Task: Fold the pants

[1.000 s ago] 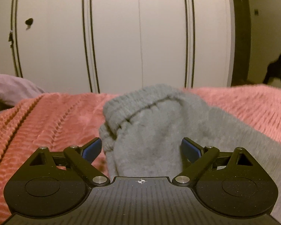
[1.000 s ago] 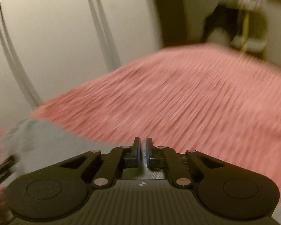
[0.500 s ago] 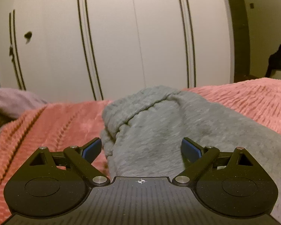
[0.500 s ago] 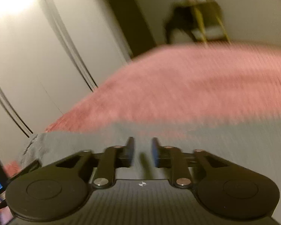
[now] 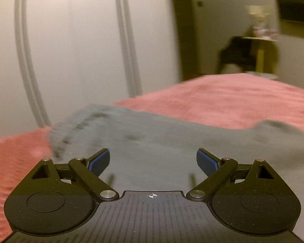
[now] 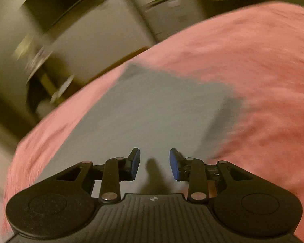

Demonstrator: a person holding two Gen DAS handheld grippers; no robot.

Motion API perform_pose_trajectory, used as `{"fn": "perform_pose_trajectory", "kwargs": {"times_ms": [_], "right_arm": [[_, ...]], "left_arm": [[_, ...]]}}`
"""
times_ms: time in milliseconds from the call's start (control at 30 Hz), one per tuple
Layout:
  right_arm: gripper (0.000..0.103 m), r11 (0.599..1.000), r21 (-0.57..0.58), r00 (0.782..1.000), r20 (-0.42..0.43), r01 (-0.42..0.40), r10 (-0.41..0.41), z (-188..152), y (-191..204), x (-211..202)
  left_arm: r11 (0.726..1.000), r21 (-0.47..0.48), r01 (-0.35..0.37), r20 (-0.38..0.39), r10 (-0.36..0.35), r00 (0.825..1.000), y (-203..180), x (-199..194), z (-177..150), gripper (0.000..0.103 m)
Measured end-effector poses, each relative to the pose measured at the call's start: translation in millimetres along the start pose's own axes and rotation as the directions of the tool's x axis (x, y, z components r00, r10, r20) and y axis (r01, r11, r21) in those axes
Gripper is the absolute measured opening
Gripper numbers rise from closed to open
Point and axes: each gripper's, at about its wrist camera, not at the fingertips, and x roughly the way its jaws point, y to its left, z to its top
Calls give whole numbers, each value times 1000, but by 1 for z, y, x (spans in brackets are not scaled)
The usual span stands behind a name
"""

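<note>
Two grippers: both empty, nothing between the jaws of either.
Left gripper [image 5: 153, 161]: jaws spread wide, blue pads [image 5: 99, 162] far apart, low over grey cloth.
Right gripper [image 6: 154, 165]: jaws part open, narrower gap than the left, cloth directly below and ahead.
Pants [image 5: 172, 141]: grey, soft knit, lying on the bed under and ahead of both sets of jaws; not lifted.
Ribbed end [image 5: 75, 125]: ahead-left of left jaws, bunched; cuff or waistband, can't tell through blur.
Pants in right view [image 6: 152, 111]: flat slab running ahead of the jaws, far corners resting on the cover; right edge looks doubled, dark step there.
Bed cover [image 5: 233, 101]: pink, textured, on both sides of and beyond the cloth.
Wardrobe [image 5: 71, 50]: white doors, far behind left jaws.
Clutter far off: blurred, skip.
Step, judged: reaching for grasp points before a fold.
Do it well: pinch the cloth edge only, not the pink cover; take all layers at the doubled edge; both grippers at matching ends so the fold lands square; lift low, slow.
Risk: knit sags, layers slip apart.
</note>
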Motion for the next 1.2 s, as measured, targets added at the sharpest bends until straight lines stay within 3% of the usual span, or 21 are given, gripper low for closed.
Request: {"fn": "perform_pose_trajectory", "kwargs": {"times_ms": [133,300,400,433,567,667,767,900,1133,1167,1200], "right_arm": [[31,990,109,996,6,-91,91,8,-41,5],[31,971,187,988,-6,-149,153,13,-56,31],[31,966,194,984,-1,-174,177,17,-54,39],[31,970,151,981,18,-192,191,15,-54,38],[29,968,171,983,-4,-182,186,22,-59,47],[30,974,105,979,56,-201,196,26,-53,32],[30,971,123,979,52,-203,198,28,-58,31],[27,973,78,973,95,-216,209,27,-57,20],[26,966,125,974,9,-226,227,28,-56,45],[19,965,123,972,4,-233,234,29,-54,46],[4,968,107,974,8,-225,226,30,-50,45]], "left_arm": [[990,9,139,-47,-138,989,-15,-11,6,96],[980,43,195,-77,-192,978,-33,-29,2,96],[977,-26,212,-116,-214,970,-35,-35,0,97],[974,-64,219,-136,-226,965,-33,-35,-1,97],[953,-202,224,-223,-267,938,-31,-34,-10,97],[941,-269,205,-270,-278,922,-35,-31,-26,97],[958,-197,209,-253,-256,933,-50,-40,-33,97],[958,-100,268,-244,-285,927,-64,-46,-34,97],[947,-164,276,-255,-311,916,-59,-38,-36,97],[946,-170,277,-255,-314,915,-58,-37,-36,97],[945,-174,278,-254,-316,914,-58,-38,-35,97]]}}
